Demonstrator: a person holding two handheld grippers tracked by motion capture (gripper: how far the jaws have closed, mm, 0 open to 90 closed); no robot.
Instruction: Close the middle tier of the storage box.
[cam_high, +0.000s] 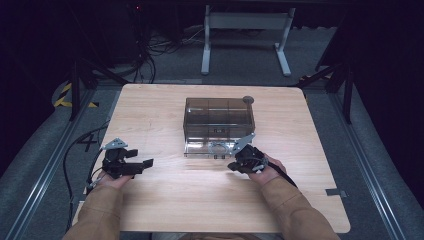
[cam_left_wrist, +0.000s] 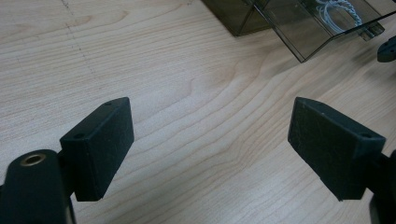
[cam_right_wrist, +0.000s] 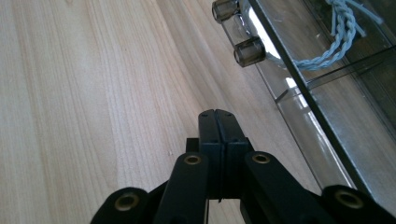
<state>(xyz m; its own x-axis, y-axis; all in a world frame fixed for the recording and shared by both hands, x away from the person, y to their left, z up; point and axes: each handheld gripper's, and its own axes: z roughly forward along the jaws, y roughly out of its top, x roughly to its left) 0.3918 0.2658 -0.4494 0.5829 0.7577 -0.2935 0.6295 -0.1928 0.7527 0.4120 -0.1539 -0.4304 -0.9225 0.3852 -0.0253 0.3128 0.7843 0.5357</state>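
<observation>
With its jaws pressed together on nothing, the right gripper (cam_right_wrist: 218, 116) sits low at the smoky plastic drawer box (cam_high: 219, 120) at frame centre, seemingly approaching its front knobs (cam_right_wrist: 250, 51), so it must open first; the left gripper (cam_left_wrist: 210, 140) waits spread wide.

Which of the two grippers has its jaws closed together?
The right gripper, beside the open drawer of the smoky plastic box. Its two jaws meet with nothing between them, whereas the left gripper holds its jaws wide apart over bare table.
</observation>
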